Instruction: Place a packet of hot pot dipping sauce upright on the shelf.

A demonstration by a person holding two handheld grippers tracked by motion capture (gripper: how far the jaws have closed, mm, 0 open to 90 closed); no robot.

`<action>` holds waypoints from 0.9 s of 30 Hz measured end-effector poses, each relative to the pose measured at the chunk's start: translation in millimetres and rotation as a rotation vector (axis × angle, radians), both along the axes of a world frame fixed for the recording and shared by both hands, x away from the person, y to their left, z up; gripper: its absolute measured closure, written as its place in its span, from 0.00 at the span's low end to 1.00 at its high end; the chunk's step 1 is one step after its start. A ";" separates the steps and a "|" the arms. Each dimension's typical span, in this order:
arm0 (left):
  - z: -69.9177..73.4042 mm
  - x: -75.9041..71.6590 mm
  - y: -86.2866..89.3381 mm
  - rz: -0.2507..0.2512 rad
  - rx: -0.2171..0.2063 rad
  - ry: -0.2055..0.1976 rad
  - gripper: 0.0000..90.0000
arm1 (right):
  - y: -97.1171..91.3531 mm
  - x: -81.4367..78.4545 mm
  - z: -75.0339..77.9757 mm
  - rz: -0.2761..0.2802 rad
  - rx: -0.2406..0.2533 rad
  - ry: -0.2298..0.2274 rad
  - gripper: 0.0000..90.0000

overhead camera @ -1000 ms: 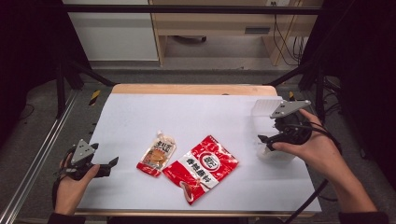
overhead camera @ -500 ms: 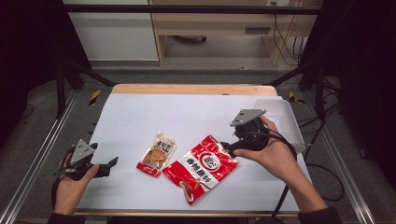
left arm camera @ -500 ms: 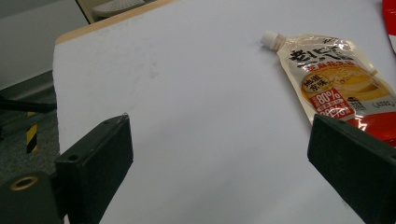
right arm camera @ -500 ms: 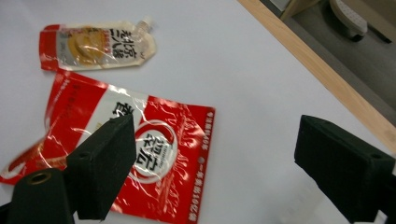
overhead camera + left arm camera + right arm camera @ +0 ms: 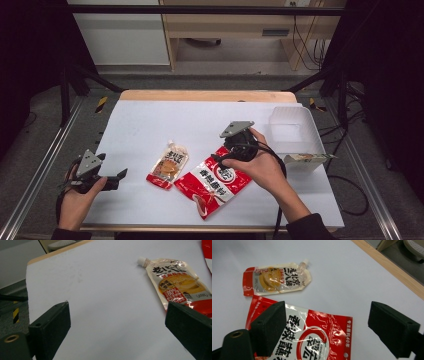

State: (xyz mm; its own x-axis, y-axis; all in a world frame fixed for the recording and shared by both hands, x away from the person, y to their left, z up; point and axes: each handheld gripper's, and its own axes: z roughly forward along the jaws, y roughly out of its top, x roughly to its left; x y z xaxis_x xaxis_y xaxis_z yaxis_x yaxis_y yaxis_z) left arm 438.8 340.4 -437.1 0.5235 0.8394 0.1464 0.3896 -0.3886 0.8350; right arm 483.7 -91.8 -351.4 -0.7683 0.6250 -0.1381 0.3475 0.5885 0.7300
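Jaws spread wide, the left gripper [image 5: 116, 178] rests at the near-left edge of the white table [image 5: 150, 125], apart from the spouted sauce pouch [image 5: 168, 165]. Beside that pouch lies the red snack packet [image 5: 216, 181], under the right gripper [image 5: 216, 159], whose jaws gape empty above its upper end. Far right, a clear plastic box [image 5: 294, 134] stands open, its contents impossible to make out.

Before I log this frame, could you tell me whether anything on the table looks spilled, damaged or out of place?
Nothing stands out. The red packet and the spouted sauce pouch lie flat and look intact on the white table, with no spill visible. The clear container stands upright near the table's right edge.
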 end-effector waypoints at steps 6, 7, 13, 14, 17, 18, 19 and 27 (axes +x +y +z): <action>-1.5 1.0 -1.2 -0.006 -0.016 0.001 0.07 | 18.6 8.7 -11.5 0.014 0.013 0.025 0.24; -1.7 1.3 -1.3 -0.006 -0.018 0.000 0.07 | 21.6 10.6 -12.8 0.011 0.020 0.025 0.25; -1.6 1.1 -2.6 -0.004 -0.016 0.000 0.07 | 36.9 19.4 -20.0 0.008 0.044 0.041 0.33; -1.6 1.1 -2.6 -0.004 -0.016 0.000 0.07 | 39.1 20.4 -21.3 0.007 0.047 0.039 0.34; -1.5 -0.2 -5.6 -0.002 0.001 0.002 0.07 | 44.7 24.0 -24.4 0.003 0.047 0.046 0.38; -1.7 -0.5 -6.1 -0.002 0.004 0.003 0.07 | 46.2 25.1 -25.0 -0.001 0.048 0.054 0.39; -2.1 -0.8 -6.5 0.000 0.005 0.004 0.07 | 47.4 26.2 -25.6 -0.003 0.051 0.057 0.39; -6.7 -3.2 -7.9 0.017 0.027 0.029 0.09 | 57.8 34.6 -32.0 -0.011 0.063 0.074 0.46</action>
